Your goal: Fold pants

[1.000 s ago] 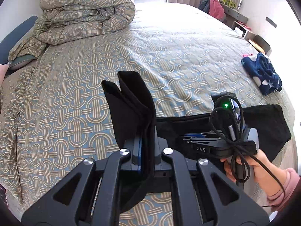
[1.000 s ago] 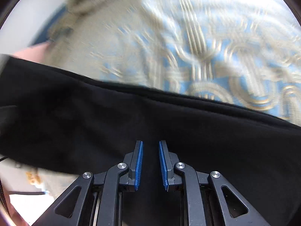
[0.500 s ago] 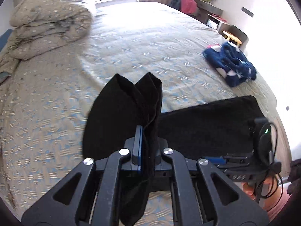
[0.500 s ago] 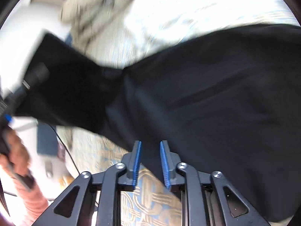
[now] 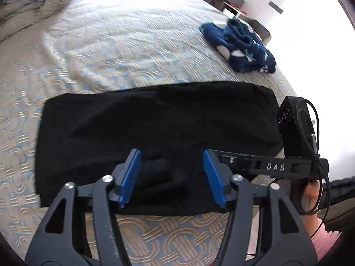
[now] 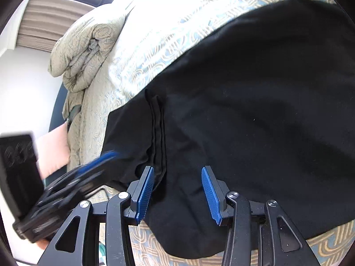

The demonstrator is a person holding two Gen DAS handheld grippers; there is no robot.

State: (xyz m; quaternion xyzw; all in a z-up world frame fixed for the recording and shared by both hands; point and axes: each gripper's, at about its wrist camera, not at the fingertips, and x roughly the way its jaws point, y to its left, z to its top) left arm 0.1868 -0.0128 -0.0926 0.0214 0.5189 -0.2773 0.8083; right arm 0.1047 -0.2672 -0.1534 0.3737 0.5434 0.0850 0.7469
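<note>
The black pants (image 5: 155, 128) lie folded flat as a wide rectangle on the patterned bedspread near the bed's front edge. They also fill the right wrist view (image 6: 244, 110), where a hem seam runs down the cloth. My left gripper (image 5: 173, 177) is open and empty just above the pants' near edge. My right gripper (image 6: 176, 194) is open and empty over the pants' near edge; its body shows at the right in the left wrist view (image 5: 295, 133).
A crumpled blue garment with white spots (image 5: 241, 44) lies at the bed's far right. A bundled duvet (image 5: 28, 6) sits at the far left, also in the right wrist view (image 6: 84, 44). Bedspread (image 5: 122, 44) stretches behind the pants.
My left gripper carried the pant legs over onto the rest of the pants, then opened and let go. My right gripper opened wide too. The pants now lie flat, folded.
</note>
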